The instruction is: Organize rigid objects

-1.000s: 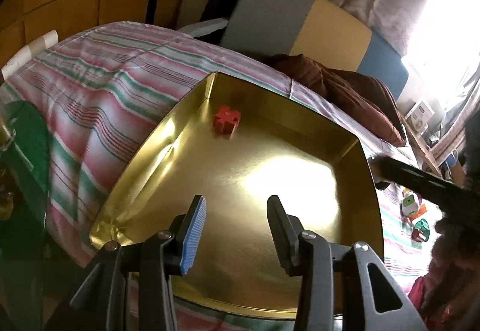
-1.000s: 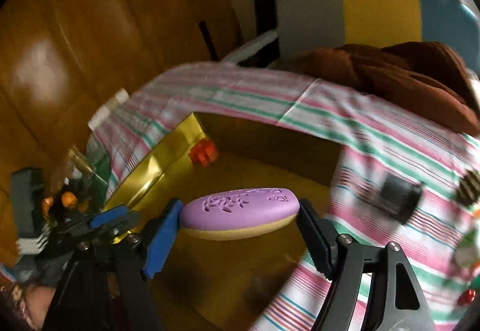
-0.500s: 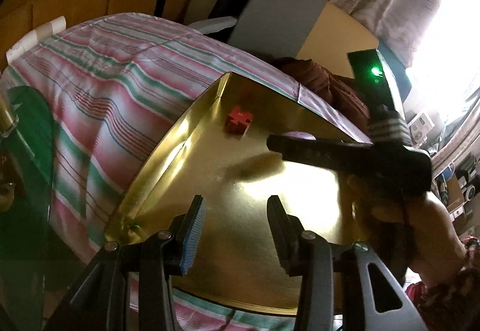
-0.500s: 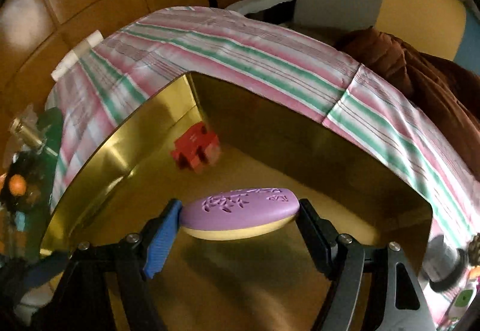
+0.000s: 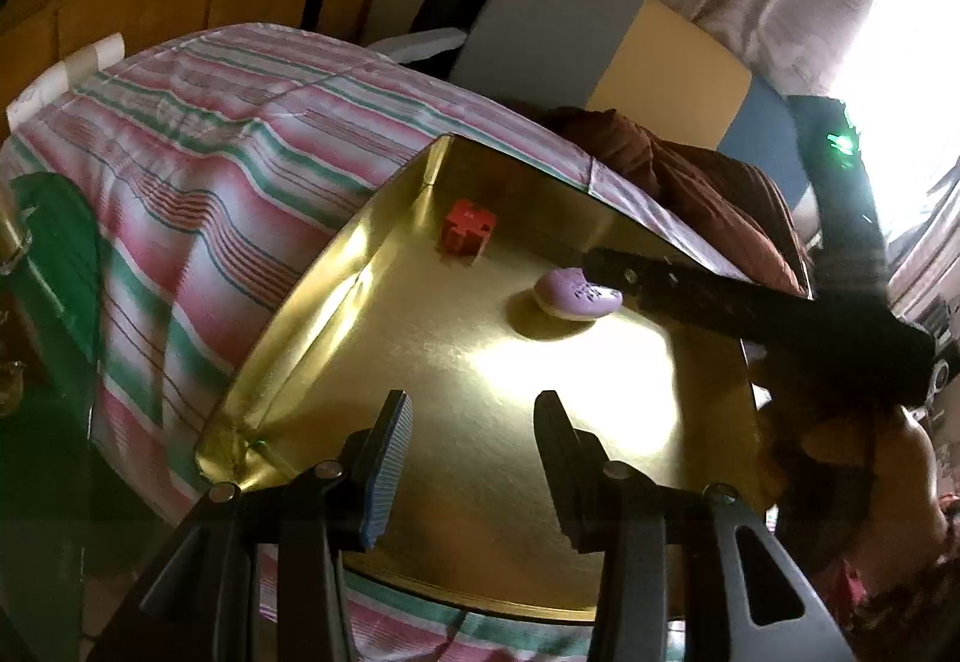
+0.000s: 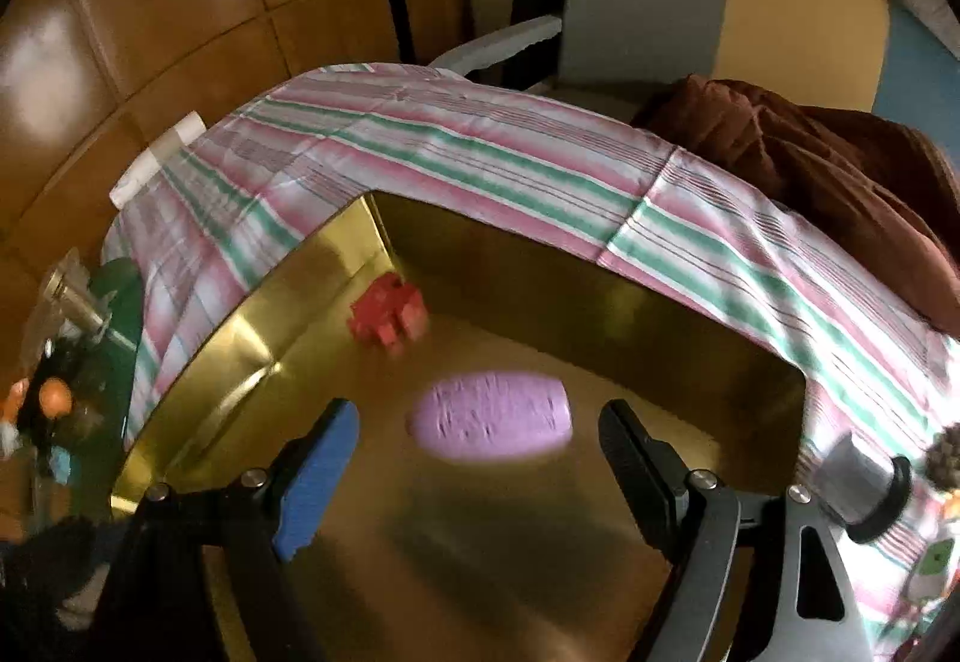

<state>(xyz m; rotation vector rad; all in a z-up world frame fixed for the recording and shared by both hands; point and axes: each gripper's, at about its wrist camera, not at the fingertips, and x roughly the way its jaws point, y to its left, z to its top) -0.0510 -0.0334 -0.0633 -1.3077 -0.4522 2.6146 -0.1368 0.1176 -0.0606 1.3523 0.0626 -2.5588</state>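
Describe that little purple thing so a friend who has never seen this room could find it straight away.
Look on the striped bedspread for the shiny gold tray. Inside it lies a flat lilac oval with a patterned top, between the opening jaws of the right gripper, untouched. Its only neighbour, a red block, is angular.

The right claw (image 6: 480, 473) is opening; the purple oval soap-shaped piece (image 6: 489, 416) has dropped from it onto the shiny gold tray (image 6: 540, 572).

Window (image 5: 906, 2) blows out white at upper right, glare pools on the gold tray (image 5: 540, 362), corners go dark, purple piece (image 6: 489, 416) smears with motion blur.
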